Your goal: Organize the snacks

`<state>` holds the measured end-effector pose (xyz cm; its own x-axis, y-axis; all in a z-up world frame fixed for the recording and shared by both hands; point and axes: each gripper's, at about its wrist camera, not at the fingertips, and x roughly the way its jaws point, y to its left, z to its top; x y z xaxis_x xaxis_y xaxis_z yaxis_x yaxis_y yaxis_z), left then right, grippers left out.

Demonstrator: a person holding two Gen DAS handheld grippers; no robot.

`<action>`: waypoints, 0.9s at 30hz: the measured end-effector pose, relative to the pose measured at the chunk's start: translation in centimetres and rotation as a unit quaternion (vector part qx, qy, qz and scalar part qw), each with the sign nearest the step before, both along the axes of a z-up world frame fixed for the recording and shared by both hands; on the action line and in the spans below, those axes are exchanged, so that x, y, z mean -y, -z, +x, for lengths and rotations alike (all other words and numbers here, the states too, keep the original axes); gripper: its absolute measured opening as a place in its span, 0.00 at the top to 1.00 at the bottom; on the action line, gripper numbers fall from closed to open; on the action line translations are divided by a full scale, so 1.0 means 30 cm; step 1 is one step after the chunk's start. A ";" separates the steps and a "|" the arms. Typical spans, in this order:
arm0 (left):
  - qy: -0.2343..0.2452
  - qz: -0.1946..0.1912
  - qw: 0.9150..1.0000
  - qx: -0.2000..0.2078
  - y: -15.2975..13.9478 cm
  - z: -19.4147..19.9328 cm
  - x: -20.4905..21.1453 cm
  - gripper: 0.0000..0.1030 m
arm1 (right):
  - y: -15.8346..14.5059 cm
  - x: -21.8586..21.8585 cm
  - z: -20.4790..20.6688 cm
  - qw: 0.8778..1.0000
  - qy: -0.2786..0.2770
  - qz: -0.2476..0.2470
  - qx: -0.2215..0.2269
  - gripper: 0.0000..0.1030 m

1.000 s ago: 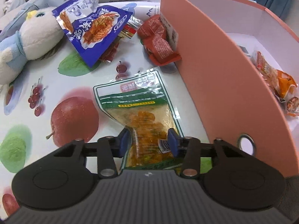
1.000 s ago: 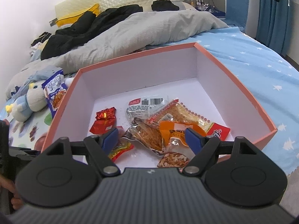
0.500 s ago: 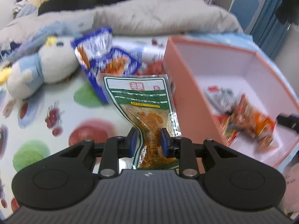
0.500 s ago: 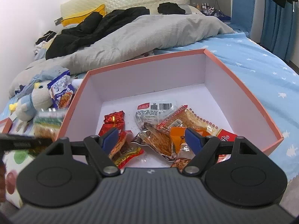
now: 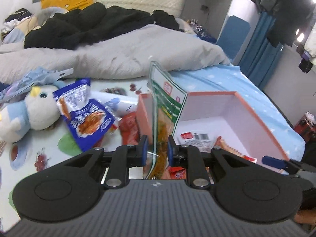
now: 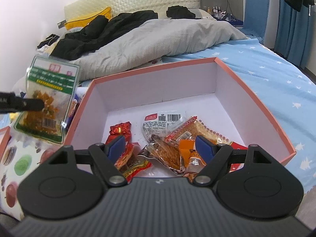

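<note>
Left gripper (image 5: 155, 147): fingers clamped on the lower part of the clear green-bordered pouch of orange snack pieces (image 5: 164, 106); the jaws have just been closing, with the pouch between them.
Pouch position: held clear of the fruit-print sheet (image 5: 49, 150), upright and edge-on in the left wrist view, at the left wall of the salmon-pink cardboard box with white interior (image 6: 256, 102), above its rim.
Right gripper (image 6: 161, 148): fingers wide apart, nothing between them, over the near part of the box.
Box contents: red, silver and orange snack packets (image 6: 167, 136) crowd the near half; the far half of the floor is bare, leaving open room.
Box edges: all four rims show unbroken; the top is open.
Left of box: blue foil snack bag (image 5: 86, 114) and a red packet (image 5: 129, 127) lie beside the left wall; a pale plush penguin toy (image 5: 29, 114) sits farther left.
</note>
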<state>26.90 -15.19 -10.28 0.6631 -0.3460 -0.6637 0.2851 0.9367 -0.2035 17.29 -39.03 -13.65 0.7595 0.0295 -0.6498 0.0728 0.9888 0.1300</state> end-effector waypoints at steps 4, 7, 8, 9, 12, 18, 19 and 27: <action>0.008 -0.001 1.000 0.016 -0.049 -0.007 0.027 0.80 | -0.001 0.014 -0.004 1.000 0.003 0.001 0.001 0.23; 0.016 -0.012 1.000 0.019 -0.070 -0.007 0.051 0.80 | 0.001 0.025 -0.005 1.000 0.007 0.001 0.000 0.23; 0.022 -0.014 0.999 0.019 -0.072 -0.009 0.068 0.80 | 0.003 0.029 -0.008 1.000 0.009 0.001 0.000 0.23; 0.028 -0.013 0.999 0.019 -0.069 -0.010 0.086 0.80 | 0.003 0.031 -0.009 1.000 0.010 0.002 0.000 0.23; 0.046 -0.009 0.999 0.003 -0.028 -0.006 0.148 0.80 | 0.008 0.038 -0.015 1.000 0.013 0.002 -0.001 0.23; 0.067 -0.009 0.997 -0.045 0.085 0.003 0.209 0.80 | 0.019 0.046 -0.029 1.000 0.015 0.003 -0.007 0.23; 0.068 -0.006 0.996 -0.049 0.094 0.004 0.211 0.79 | 0.020 0.049 -0.031 1.000 0.016 0.003 -0.008 0.23; 0.065 0.001 0.998 -0.017 0.023 -0.004 0.164 0.43 | -0.025 0.055 -0.047 1.000 0.025 0.002 0.010 0.23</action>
<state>26.79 -20.11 -10.97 0.5896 -0.4256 -0.6865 0.3969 0.8929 -0.2127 15.89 -40.67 -12.90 0.7730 -0.0072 -0.6344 0.1201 0.9835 0.1352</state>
